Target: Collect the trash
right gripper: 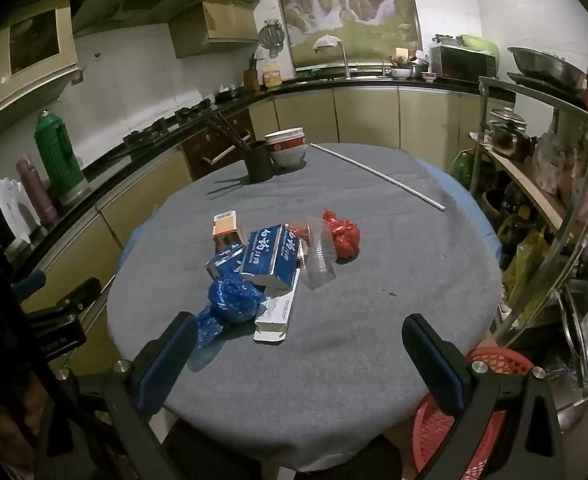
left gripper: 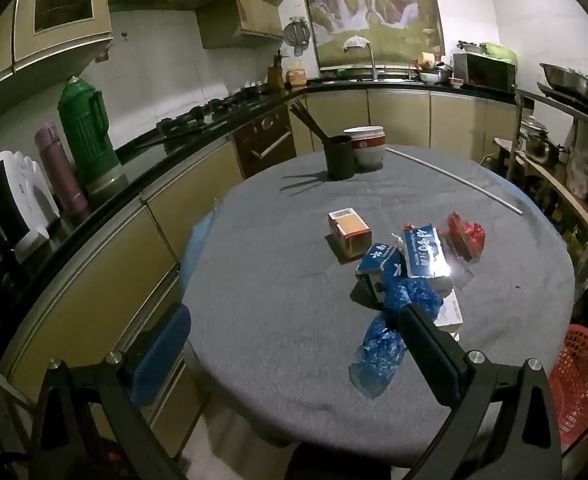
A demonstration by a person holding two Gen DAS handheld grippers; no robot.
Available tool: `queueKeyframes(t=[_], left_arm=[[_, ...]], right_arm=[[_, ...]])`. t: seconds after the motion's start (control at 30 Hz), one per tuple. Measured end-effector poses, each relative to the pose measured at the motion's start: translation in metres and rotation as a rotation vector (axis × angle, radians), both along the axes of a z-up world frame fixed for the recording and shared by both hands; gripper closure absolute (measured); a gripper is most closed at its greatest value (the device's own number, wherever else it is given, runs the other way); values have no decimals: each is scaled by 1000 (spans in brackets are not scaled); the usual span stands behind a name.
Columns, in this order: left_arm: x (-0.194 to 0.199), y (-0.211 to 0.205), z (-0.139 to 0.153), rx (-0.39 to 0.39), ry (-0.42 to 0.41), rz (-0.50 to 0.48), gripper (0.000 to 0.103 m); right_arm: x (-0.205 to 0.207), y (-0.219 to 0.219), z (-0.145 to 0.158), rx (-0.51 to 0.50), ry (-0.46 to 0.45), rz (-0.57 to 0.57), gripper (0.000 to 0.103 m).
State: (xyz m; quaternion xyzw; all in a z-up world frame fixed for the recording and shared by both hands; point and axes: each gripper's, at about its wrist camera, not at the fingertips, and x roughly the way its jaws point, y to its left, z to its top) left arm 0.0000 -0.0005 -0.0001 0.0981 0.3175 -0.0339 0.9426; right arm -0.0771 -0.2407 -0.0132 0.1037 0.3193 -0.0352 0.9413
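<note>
Here the left tongs (left gripper: pixel 294 340) stand wide apart with nothing between them, hanging over the near left part of the round grey tabletop (left gripper: pixel 294 380); their right finger (left gripper: pixel 430 344) overlaps the crumpled blue plastic bag (left gripper: pixel 378 348) in view, though whether it touches is unclear. The right tongs (right gripper: pixel 298 344) are likewise spread wide and hold nothing, hovering above the near edge of the tabletop (right gripper: pixel 354 360).

Just beyond them the trash lies in a loose heap near the tabletop's middle: the blue plastic bag (right gripper: pixel 229 300) nearest, a flat white carton (right gripper: pixel 273 312) touching it on the right, two blue printed cartons (right gripper: pixel 269 258) piled behind, a small orange box (right gripper: pixel 225 228) at the far left, a clear plastic cup (right gripper: pixel 318 256) on its side, and a red bag (right gripper: pixel 344 234) at the far right.

Farther off, a dark chopstick holder (right gripper: pixel 258 162) stands beside stacked bowls (right gripper: pixel 287 146), with a long white rod (right gripper: pixel 378 176) lying to their right. A red basket (right gripper: pixel 490 364) sits low beside the tabletop's near right edge.
</note>
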Motion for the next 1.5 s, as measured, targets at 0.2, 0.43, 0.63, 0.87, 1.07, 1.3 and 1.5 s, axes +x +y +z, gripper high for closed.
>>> queueKeyframes(t=[0.2, 0.43, 0.63, 0.87, 1.07, 1.3, 1.5], left_arm=[[2, -6, -5, 7, -10, 7, 0], [-1, -8, -8, 3, -24, 11, 0], [1, 3, -2, -4, -37, 8, 0], [3, 5, -2, 0, -9, 5, 0], [4, 5, -3, 15, 25, 5, 0], [5, 2, -7, 21, -24, 8, 0], [8, 2, -9, 40, -26, 9, 0]], right_arm=[[2, -3, 0, 3, 5, 9, 0], [3, 1, 0, 0, 1, 3, 0], [5, 4, -2, 9, 4, 8, 0], [7, 4, -2, 18, 20, 10, 0], [8, 4, -4, 28, 24, 12, 0], [11, 3, -8, 37, 35, 13, 0], [13, 5, -10, 43, 40, 17, 0]])
